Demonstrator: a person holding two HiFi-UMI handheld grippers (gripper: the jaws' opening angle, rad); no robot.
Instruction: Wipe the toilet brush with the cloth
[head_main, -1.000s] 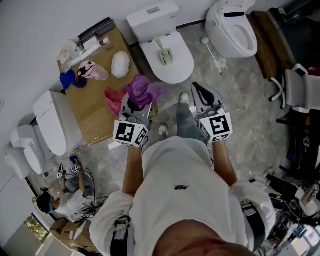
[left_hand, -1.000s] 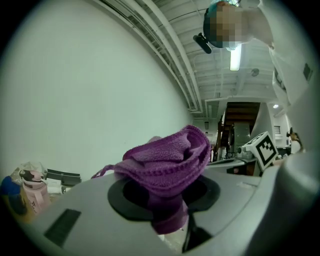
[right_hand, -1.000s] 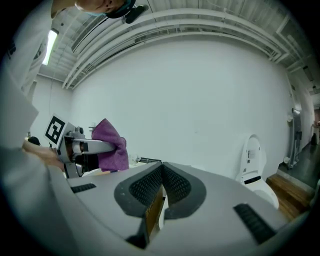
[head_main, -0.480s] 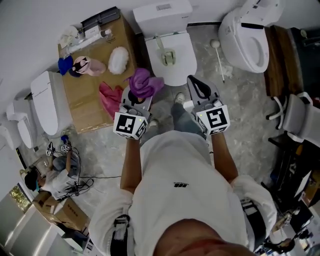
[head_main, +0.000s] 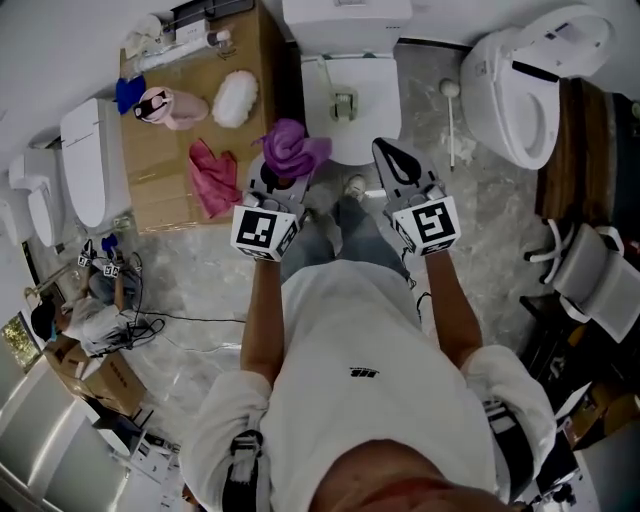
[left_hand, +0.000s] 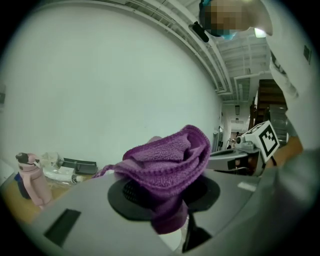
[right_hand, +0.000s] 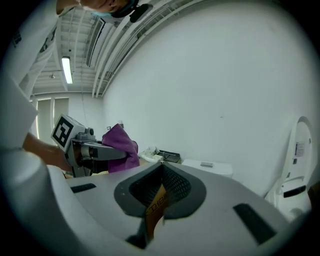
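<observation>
Since a second ago both my claws have come forward and down, and the middle toilet (head_main: 378, 115) now sits straight ahead of them instead of off to the side.

My left claw (head_main: 284, 174) is clamped on the bunched purple cloth (head_main: 292, 152), which bulges up over its tips. My right claw (head_main: 388, 152) is fully closed with nothing between its jaws.

I take the pale, long-handled thing lying on the closed toilet lid for the toilet brush (head_main: 343, 103). A second white-headed stick (head_main: 452, 120) lies on the floor between this toilet and the one to the right, so I hold that reading loosely.

The brush lies just beyond both claw tips, in the gap between them: to the right of the cloth and to the left of my right claw. Its long axis runs away from me, with the broader end nearer me and the thin handle pointing toward the tank. The two claws look about equally near it.

I judge that my empty right claw will have to open and come in from the right across the handle, while the cloth waits on the left.
</observation>
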